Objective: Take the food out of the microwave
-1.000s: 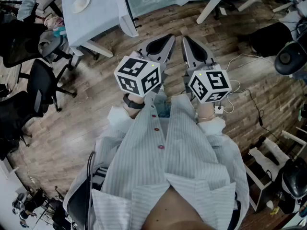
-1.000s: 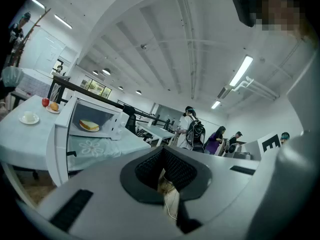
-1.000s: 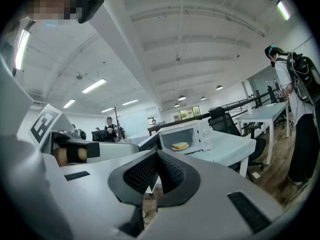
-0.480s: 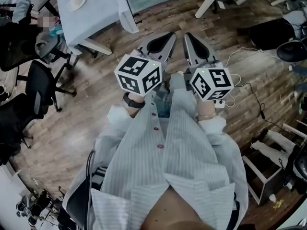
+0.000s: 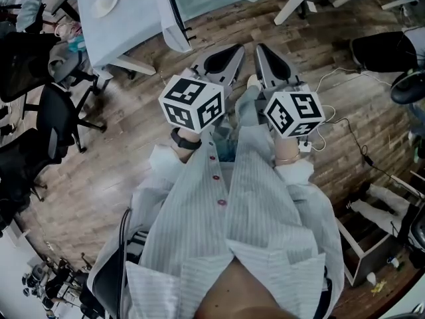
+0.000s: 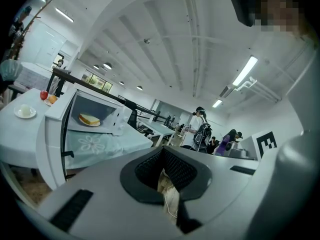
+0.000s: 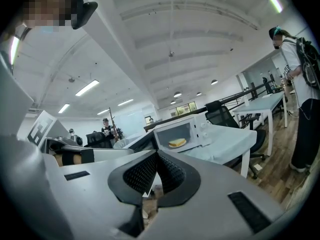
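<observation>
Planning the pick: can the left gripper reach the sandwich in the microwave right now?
Likely not yet. The door looks open and nothing blocks the sandwich, but the left gripper is far off, fingers shut.

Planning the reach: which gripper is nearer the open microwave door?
Left. The left gripper sits just right of the microwave door in the head view. The right gripper is beside it, farther right.

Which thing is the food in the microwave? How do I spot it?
Find the table with the flowered cloth. On it stands a white microwave, door open. Inside lies a yellowish slice of bread; the red fruit sits outside.
</observation>
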A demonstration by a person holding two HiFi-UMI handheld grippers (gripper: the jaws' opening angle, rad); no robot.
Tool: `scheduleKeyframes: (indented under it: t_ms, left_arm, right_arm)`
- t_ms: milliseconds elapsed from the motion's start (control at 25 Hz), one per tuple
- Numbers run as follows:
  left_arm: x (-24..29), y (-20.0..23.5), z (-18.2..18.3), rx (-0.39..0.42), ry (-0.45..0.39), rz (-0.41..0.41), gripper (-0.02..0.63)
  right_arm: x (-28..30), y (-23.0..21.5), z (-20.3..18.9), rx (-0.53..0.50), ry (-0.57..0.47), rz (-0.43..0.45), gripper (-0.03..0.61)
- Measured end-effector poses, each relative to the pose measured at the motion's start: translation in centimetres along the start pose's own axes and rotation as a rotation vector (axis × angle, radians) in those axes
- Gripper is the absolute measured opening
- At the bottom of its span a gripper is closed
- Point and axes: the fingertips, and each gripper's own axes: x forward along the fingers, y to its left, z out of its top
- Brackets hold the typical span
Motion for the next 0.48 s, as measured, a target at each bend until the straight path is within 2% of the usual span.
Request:
scheduleKeyframes:
  t_ms: [480]
  left_arm:
    - [10.1,5.3,3.8,-0.021,-0.021,0.092,0.009]
  right_arm:
    - [9.3,-7.5,4.1,-0.004,0.039,0.101,0.032]
